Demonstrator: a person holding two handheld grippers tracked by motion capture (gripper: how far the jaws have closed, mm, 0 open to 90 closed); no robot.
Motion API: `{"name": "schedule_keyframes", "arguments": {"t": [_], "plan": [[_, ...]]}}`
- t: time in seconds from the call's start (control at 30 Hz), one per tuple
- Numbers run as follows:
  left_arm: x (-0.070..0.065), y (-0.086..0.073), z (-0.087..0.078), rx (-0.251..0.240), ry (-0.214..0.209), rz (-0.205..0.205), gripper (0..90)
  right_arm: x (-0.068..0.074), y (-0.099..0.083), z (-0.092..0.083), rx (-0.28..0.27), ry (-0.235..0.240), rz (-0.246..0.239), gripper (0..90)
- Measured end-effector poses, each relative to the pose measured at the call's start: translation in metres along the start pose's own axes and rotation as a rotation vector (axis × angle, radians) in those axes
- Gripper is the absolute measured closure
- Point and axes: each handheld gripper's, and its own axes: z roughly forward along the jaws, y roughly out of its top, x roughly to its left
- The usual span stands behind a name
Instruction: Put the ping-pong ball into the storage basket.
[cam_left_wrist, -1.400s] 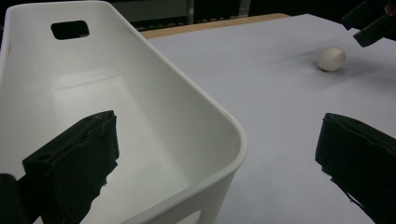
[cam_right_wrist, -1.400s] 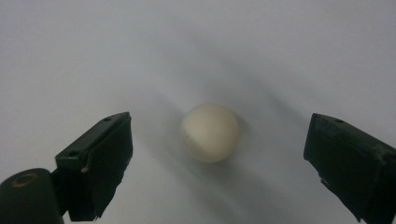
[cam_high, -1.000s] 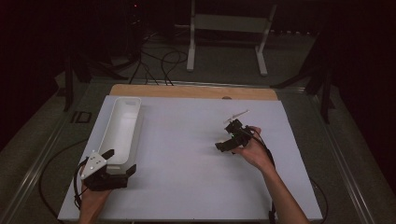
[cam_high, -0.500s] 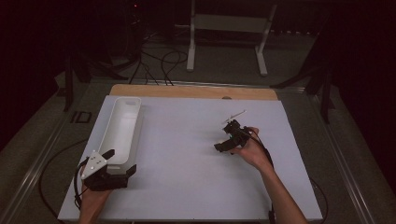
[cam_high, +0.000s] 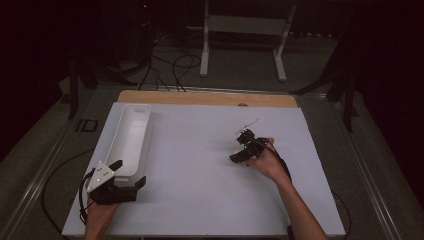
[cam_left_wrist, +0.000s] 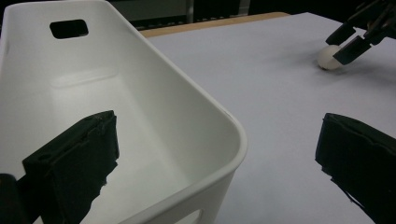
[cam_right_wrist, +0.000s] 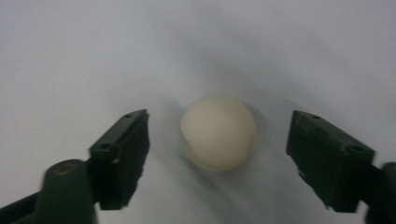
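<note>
A cream-white ball (cam_right_wrist: 218, 133) lies on the white table sheet (cam_high: 200, 165), right of centre. My right gripper (cam_right_wrist: 218, 122) points down over it. Its jaws stand on either side of the ball with a gap on each side, and they have just been closing. The left gripper view shows the same ball (cam_left_wrist: 328, 58) far off under the right gripper (cam_left_wrist: 357, 35). My left gripper (cam_high: 128, 173) rests open at the near left. Its jaws straddle the near end wall of a long white bin (cam_high: 131, 140), which is empty inside.
The bin (cam_left_wrist: 187, 88) runs along the table's left side, with a handle slot in its far wall. A wooden strip (cam_high: 210, 98) edges the far side of the table. Cables and a white stand (cam_high: 240, 30) sit on the dark floor beyond.
</note>
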Motion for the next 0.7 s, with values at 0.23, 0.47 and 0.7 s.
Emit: {"name": "schedule_keyframes", "arguments": {"t": [0.23,0.47,0.7], "plan": [[0.0,0.0,0.0,0.0,0.0,0.0,0.1,0.0005,0.001,0.0033,0.022,-0.012,0.008,38.7],[0.0001,0.0,0.0,-0.001,0.0,-0.001,0.1,0.0002,0.0019,0.0068,0.035,-0.019,0.016,45.0],[0.0001,-0.0001,-0.0001,-0.001,0.001,0.0,0.1,0.0026,0.0031,0.0088,0.043,-0.036,-0.01,50.4]]}}
